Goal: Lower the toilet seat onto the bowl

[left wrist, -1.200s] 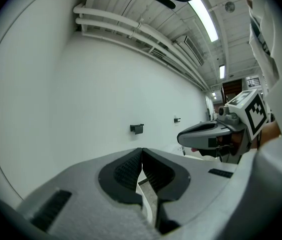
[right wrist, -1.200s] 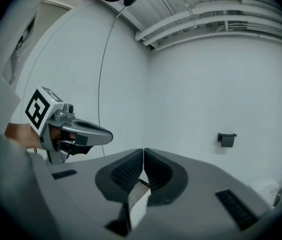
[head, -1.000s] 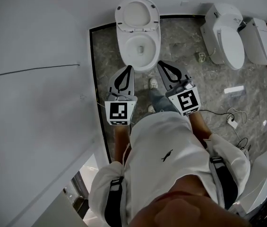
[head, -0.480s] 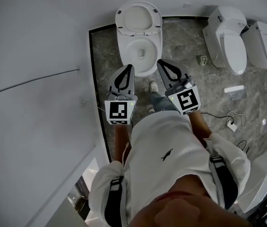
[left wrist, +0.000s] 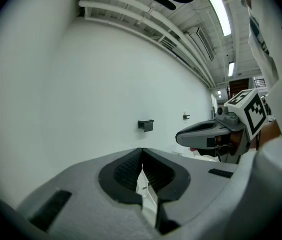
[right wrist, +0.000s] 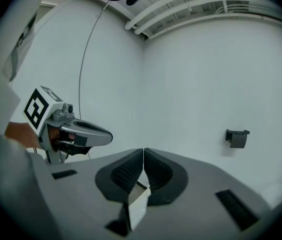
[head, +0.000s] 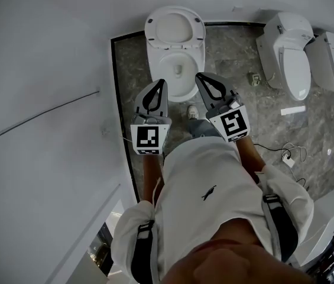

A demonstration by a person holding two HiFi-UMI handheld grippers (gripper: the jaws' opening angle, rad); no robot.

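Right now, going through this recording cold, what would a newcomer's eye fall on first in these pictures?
The white toilet at the top centre of the head view stands out, its seat raised upright behind the open bowl. Just below it the left gripper and right gripper point toward the bowl side by side, jaws together and empty. To the right, a second toilet and a third toilet stand on the marble floor.
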